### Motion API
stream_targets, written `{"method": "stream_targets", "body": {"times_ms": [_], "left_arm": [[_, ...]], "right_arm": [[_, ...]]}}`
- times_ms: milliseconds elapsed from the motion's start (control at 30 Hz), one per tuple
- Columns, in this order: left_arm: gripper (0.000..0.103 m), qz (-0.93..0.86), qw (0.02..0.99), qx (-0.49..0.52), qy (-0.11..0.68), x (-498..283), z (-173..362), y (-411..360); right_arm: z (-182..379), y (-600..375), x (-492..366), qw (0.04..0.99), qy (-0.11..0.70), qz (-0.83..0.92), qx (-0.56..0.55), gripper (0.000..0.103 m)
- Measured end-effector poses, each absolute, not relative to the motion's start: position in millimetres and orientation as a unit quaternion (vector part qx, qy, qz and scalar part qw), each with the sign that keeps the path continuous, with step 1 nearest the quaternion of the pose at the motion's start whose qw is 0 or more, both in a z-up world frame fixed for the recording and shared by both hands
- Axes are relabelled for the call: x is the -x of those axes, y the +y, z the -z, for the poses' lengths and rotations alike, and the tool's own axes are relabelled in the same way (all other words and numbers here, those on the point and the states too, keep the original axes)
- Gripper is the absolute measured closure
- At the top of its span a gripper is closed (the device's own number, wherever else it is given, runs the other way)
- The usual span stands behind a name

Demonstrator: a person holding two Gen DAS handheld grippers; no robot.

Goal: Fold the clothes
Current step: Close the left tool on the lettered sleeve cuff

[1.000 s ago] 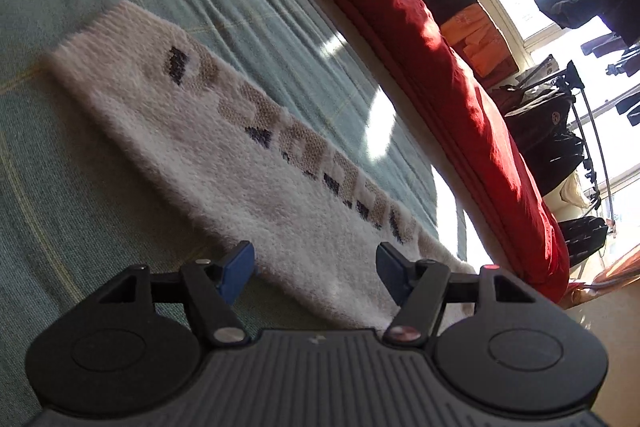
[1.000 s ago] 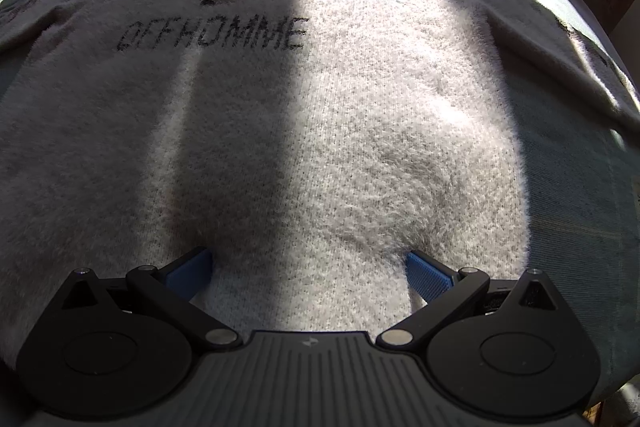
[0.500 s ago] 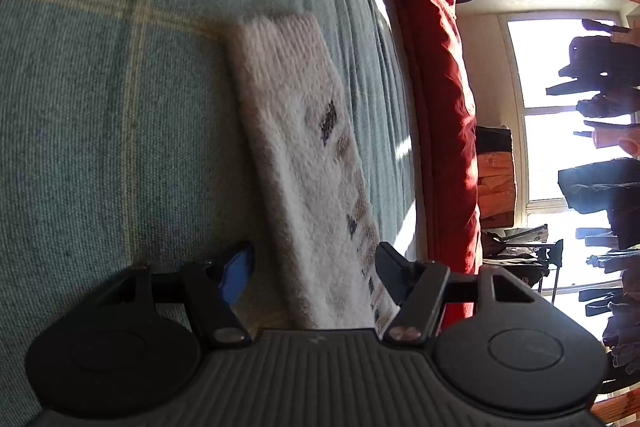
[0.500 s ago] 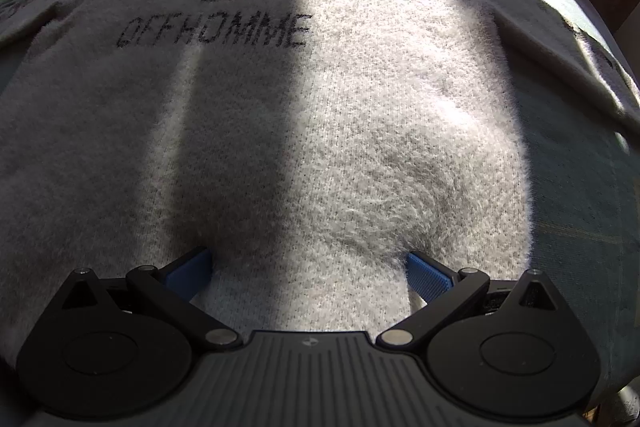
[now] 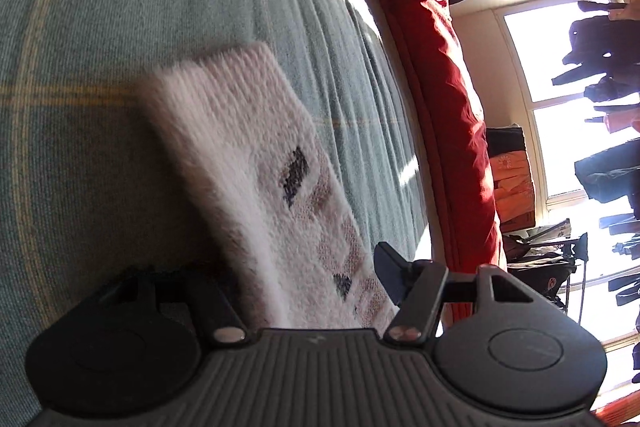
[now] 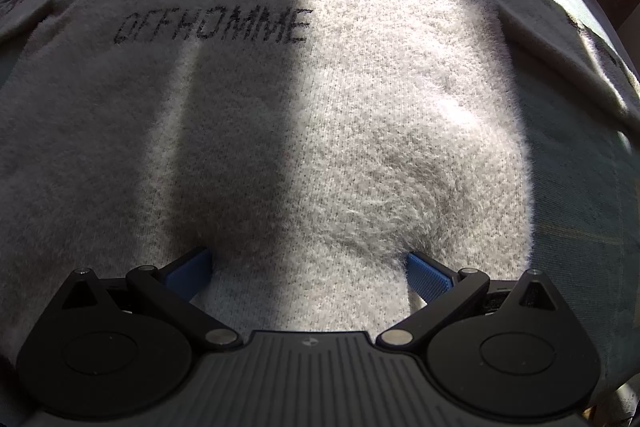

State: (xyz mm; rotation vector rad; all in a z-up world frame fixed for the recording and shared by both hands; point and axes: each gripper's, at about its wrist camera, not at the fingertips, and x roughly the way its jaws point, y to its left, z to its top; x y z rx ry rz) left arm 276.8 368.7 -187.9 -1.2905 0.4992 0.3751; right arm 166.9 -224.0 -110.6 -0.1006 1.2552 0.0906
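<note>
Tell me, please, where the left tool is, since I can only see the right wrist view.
Observer: The left tool is at the sweater's sleeve, which runs between its open fingers.
Operator: Thank you. Has that sleeve been folded in?
Observer: No, it extends straight away from the tool over the green blanket.
Operator: What lies beyond it?
Observer: A red duvet, bunched along the far edge of the bed.
</note>
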Motion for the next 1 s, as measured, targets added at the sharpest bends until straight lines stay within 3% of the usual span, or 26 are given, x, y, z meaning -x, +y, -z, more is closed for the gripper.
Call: {"method": "stream_targets", "body": {"times_ms": [67, 133, 233, 733, 1000], "left_arm": [[0.048, -0.174, 0.757, 0.588, 0.228, -272, 191, 369], [0.06, -0.175, 0.754, 0.59, 0.229, -268, 194, 371], [0.068, -0.175, 0.745, 0.599, 0.236, -266, 197, 376], [0.072, -0.189, 0.765, 0.557, 0.263, -278, 188, 372], [0.077, -0.194, 0.775, 0.535, 0.275, -283, 186, 371]], "right_arm": [[109, -224, -168, 0.805, 0.589, -0.043, 0.047, 0.0], [106, -224, -172, 0.8, 0.597, -0.043, 0.047, 0.0], [96, -223, -179, 0.798, 0.599, -0.042, 0.048, 0.0], [70, -209, -221, 0.842, 0.535, -0.058, 0.036, 0.0], [95, -198, -287, 0.837, 0.543, -0.043, 0.042, 0.0]]}}
